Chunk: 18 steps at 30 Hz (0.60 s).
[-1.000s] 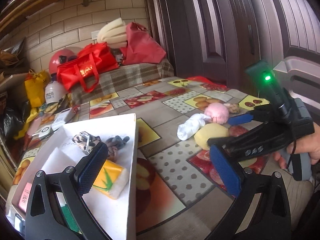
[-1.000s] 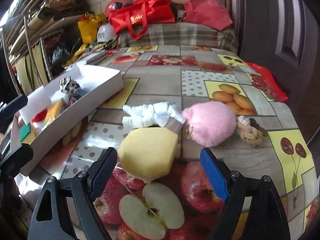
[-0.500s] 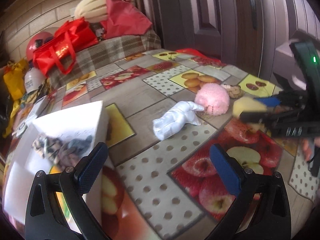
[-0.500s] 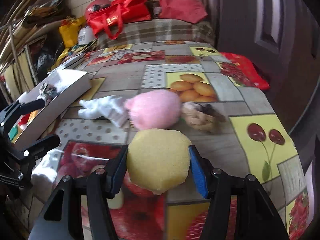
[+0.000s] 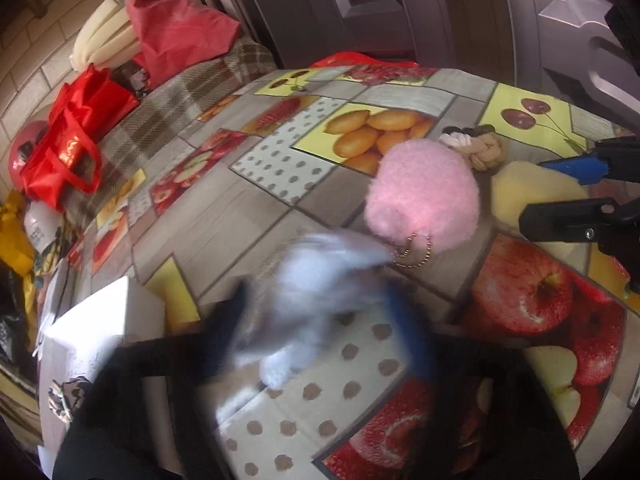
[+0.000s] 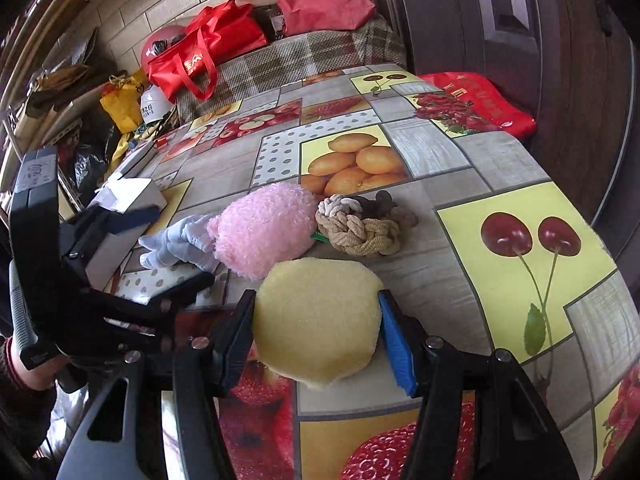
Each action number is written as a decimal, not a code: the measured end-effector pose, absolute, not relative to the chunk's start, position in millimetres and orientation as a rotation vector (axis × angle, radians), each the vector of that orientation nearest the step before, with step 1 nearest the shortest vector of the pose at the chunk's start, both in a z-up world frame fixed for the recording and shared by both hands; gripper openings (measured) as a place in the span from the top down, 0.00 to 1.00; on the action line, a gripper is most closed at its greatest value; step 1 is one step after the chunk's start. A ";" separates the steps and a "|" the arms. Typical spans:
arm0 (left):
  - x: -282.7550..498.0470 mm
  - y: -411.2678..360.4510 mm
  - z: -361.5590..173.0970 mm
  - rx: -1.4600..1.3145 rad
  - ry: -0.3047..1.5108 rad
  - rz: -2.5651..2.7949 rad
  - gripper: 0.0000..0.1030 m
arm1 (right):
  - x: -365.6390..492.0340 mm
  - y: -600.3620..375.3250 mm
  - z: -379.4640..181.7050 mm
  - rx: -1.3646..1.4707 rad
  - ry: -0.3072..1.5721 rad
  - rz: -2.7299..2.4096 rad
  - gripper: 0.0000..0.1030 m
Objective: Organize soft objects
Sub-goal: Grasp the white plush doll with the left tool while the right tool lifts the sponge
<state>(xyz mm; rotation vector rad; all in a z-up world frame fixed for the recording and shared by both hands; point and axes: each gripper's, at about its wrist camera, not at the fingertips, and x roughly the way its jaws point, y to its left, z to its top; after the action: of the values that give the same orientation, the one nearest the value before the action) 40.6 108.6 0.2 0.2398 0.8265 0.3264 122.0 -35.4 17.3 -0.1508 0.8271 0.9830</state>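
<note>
My right gripper is shut on a round yellow sponge, held just above the fruit-print tablecloth. My left gripper is blurred by motion, with its jaws on either side of a white sock; I cannot tell whether it grips the sock. In the right wrist view the left gripper reaches the sock from the left. A pink fluffy pompom lies next to the sock, also in the right wrist view. A knotted rope toy lies beside it.
A white box with a leopard-print scrunchie stands at the left of the table. Red bags, a red helmet and clutter sit on a plaid bench behind. A dark door stands at the right.
My left gripper has moved forward from the white box to the white sock. My right gripper closed on the yellow sponge and still holds it.
</note>
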 end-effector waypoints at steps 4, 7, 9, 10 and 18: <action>32.9 104.1 4.3 0.229 0.794 0.308 0.70 | 121.9 -35.4 17.5 -0.147 0.826 0.981 0.42; 18.0 98.6 11.6 0.185 0.744 0.285 0.70 | 120.9 -35.8 18.5 -0.150 0.818 0.975 0.42; 4.2 92.6 17.9 0.156 0.696 0.274 0.70 | 120.9 -37.1 19.7 -0.144 0.808 0.969 0.42; -5.5 89.4 21.8 0.138 0.665 0.269 0.70 | 120.8 -37.8 20.5 -0.139 0.802 0.963 0.42; -84.7 64.1 42.7 0.105 0.470 0.291 0.70 | 97.4 -49.6 41.3 -0.140 0.603 0.923 0.42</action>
<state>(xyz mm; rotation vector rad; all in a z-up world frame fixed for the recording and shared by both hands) -84.7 64.1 42.7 0.1055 0.4697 0.2910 97.4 -49.6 41.3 -0.1405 0.6030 0.9228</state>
